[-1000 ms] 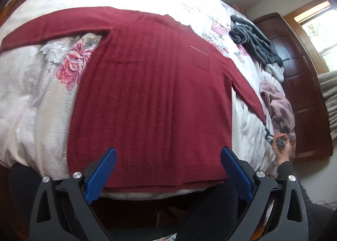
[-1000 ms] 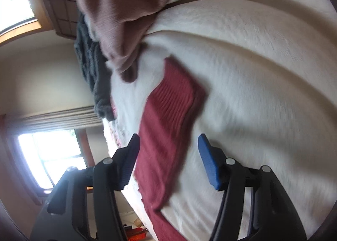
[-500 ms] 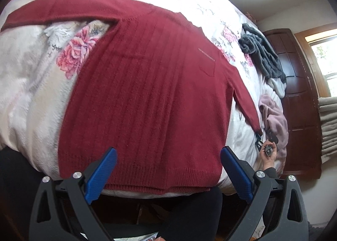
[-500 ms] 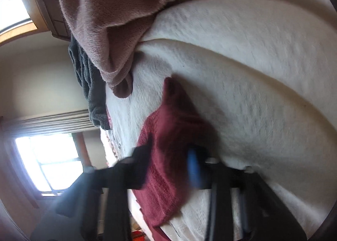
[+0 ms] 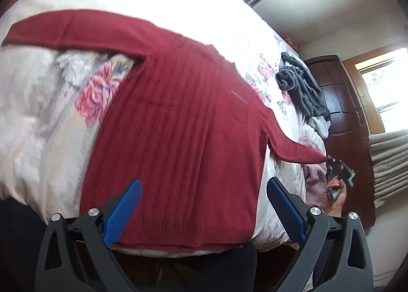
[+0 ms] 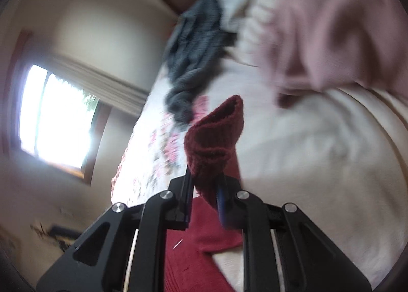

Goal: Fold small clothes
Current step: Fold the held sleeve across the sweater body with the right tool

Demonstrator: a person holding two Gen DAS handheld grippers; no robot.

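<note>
Crowding sweater cuff [image 6: 216, 136]: grey garment [image 6: 193, 62], pink garment [image 6: 331, 24]

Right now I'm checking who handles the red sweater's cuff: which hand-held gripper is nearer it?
Right. The right hand-held gripper is shut on the sleeve cuff, lifting it. The left hand-held gripper hangs open over the sweater's hem, apart from the cuff.
</note>
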